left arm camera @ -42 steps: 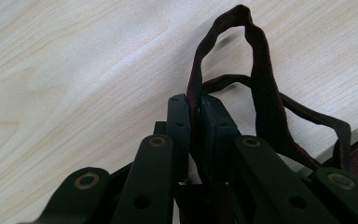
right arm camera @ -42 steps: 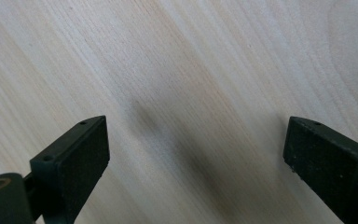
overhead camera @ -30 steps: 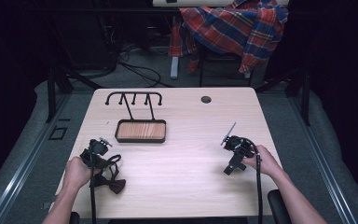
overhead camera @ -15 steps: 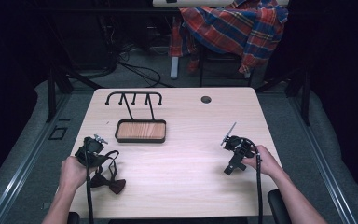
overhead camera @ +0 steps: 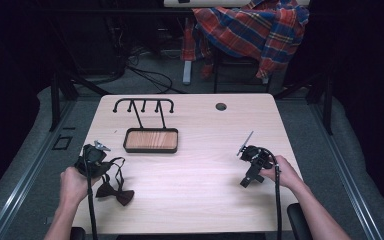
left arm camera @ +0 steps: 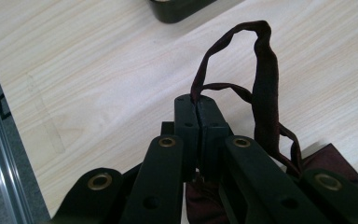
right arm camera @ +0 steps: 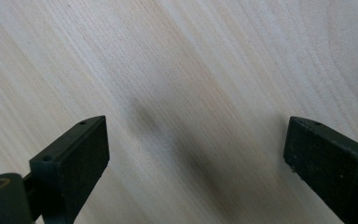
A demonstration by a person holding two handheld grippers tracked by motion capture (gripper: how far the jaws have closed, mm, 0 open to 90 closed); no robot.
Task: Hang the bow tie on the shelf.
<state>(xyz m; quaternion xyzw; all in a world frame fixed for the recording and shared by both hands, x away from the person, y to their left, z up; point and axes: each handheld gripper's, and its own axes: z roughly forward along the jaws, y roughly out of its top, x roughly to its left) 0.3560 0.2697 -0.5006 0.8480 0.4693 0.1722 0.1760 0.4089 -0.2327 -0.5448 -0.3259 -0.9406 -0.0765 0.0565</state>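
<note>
A dark maroon bow tie (overhead camera: 114, 191) lies near the table's front left, its thin strap (left arm camera: 261, 79) looping up off the wood. My left gripper (overhead camera: 94, 156) is shut on that strap, the jaws pressed together with the band pinched at their tips (left arm camera: 196, 103). The bow itself (left arm camera: 331, 158) rests on the table beside the jaws. My right gripper (overhead camera: 248, 176) hovers low over bare wood at the right, jaws wide open and nothing between its pads (right arm camera: 77, 158).
A black stand with hooked pegs (overhead camera: 143, 106) rises from a dark tray with a wooden floor (overhead camera: 151, 140) at the table's middle left. A round cable hole (overhead camera: 221, 106) sits near the far edge. A plaid shirt (overhead camera: 252, 27) drapes over a chair behind the table.
My left gripper has drawn back toward the left edge with the strap in it, pulling the bow tie along. The right gripper has stayed where it was.
</note>
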